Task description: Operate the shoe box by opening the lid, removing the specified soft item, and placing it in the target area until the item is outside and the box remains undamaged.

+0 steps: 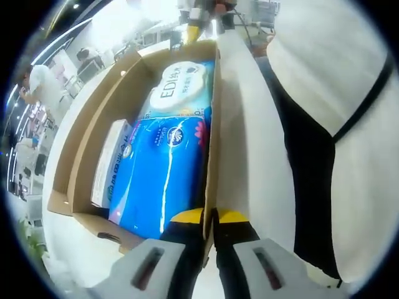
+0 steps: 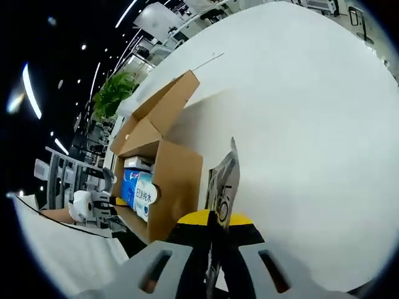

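The open cardboard shoe box (image 1: 81,156) lies lengthwise ahead in the left gripper view. Inside it are soft blue tissue packs (image 1: 165,168), one with a white oval label (image 1: 184,84). My left gripper (image 1: 211,219) is shut on the near end of the box's right-hand cardboard edge. My right gripper (image 2: 218,219) is shut on a thin cardboard flap (image 2: 225,177), seen edge-on. In the right gripper view the box (image 2: 177,177) stands with brown flaps (image 2: 165,106) spread open and the blue packs (image 2: 140,190) showing inside. The left gripper (image 2: 90,208) sits at its far end.
The box rests on a wide white table (image 2: 299,137). A person in white clothing with a black strap (image 1: 336,124) stands close on the right of the box. Green plants (image 2: 112,93) and shelving lie beyond the table's far edge.
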Demonstrator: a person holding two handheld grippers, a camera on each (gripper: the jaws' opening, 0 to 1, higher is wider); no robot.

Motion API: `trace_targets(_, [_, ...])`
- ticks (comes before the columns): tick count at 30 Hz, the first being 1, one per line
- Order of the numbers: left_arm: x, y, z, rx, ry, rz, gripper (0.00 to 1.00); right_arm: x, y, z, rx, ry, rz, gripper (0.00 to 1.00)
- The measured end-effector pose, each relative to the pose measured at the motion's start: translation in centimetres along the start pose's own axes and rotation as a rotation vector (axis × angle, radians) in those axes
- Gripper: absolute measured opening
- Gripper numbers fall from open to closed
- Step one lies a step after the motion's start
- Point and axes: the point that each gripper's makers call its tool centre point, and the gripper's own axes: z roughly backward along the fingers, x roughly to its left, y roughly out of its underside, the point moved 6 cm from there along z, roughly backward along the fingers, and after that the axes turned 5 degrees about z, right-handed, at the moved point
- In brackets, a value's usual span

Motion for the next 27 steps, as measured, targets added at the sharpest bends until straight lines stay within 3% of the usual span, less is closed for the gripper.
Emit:
trace_targets(7, [0.0,0.0,0.0,0.000,-0.004,0.002,0.05,-1.6,-0.4,-0.3,-0.004,0.073,0.083,0.08])
trace_targets(15, [-0.1,0.1,-0.1,-0.002,-0.016,0.001,0.06,-2.7,0.5,-0.8,-0.021,0.145,0.168,0.10])
trace_targets(20, [-0.2,0.1,-0.1,-0.002,-0.022,0.001,0.06,-3.4,0.7,-1.5,-0.002,0.224,0.254,0.12])
trace_targets(27, [-0.2,0.0,-0.1,-0.001,-0.026,0.004,0.06,-4.0,1.0,-2.3,0.027,0.277,0.304,0.17])
